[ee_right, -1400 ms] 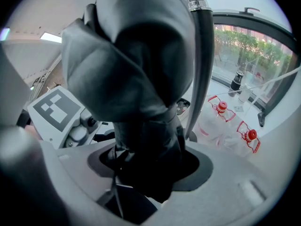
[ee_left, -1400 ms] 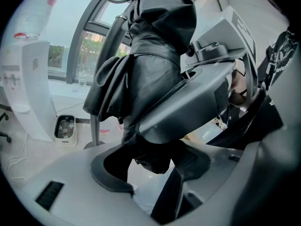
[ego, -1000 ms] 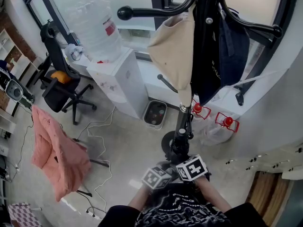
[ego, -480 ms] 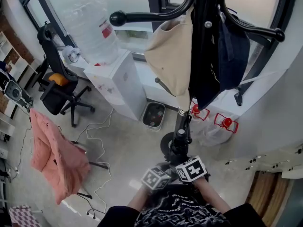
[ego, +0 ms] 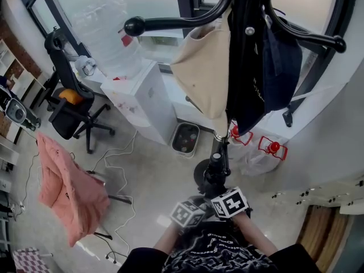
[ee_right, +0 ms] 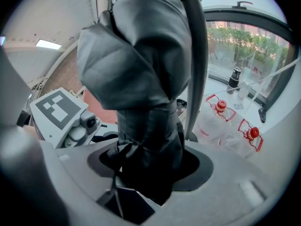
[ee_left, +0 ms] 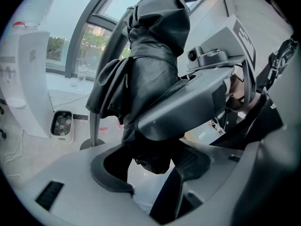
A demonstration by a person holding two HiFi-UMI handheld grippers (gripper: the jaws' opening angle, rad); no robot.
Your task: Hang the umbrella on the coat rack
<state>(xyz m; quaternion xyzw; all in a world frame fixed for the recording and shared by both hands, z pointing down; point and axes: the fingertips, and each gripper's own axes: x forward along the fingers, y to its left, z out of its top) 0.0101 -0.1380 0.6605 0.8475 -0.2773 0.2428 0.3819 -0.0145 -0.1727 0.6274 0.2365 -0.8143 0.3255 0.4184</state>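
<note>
— Umbrella (ee_right: pixel 141 79) first: where does it sit?
— Folded up, black, standing upright between the two grippers low at the near edge of the head view, just beside the foot of the coat rack (ego: pixel 176 21). It hangs on none of the hooks.
— And the jaws?
— The left gripper (ee_left: pixel 150 168) has its jaws closed on the lower end of the umbrella's fabric. The right gripper (ee_right: pixel 150 173) grips the same bundle from the other side, jaws set wide around it, fabric filling the gap.
— What does the rack carry?
— A beige bag (ego: pixel 202 73) and a dark garment (ego: pixel 278 67) hang from its upper arms; the left arm with the ball end is bare.
— Around it?
— A white water dispenser (ego: pixel 145 98) to the left, a small bin (ego: pixel 186 136) beside it, red-capped jugs (ego: pixel 264 149) on the right, and a pink cloth (ego: pixel 68 181) at the near left.
</note>
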